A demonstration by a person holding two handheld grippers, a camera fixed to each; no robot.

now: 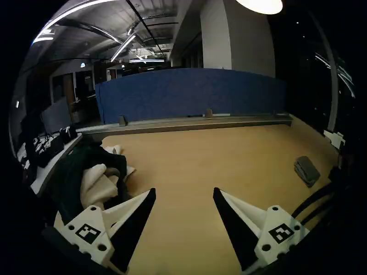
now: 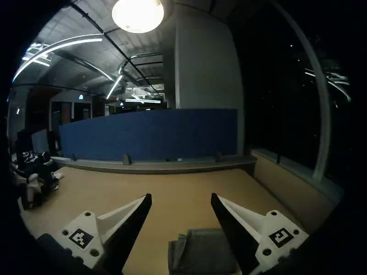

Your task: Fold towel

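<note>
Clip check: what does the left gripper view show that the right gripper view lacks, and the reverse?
Left gripper view: a heap of dark and cream cloths beside the open left gripper. Right gripper view: the open right gripper close to the folded grey towel. Shared: the wooden table, the blue partition and that towel, lying far right in the left gripper view.

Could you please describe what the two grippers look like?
Both the left gripper and the right gripper have white, wedge-shaped fingers with black inner faces, each carrying a black-and-white square marker. Black cables run beside the left one.
</note>
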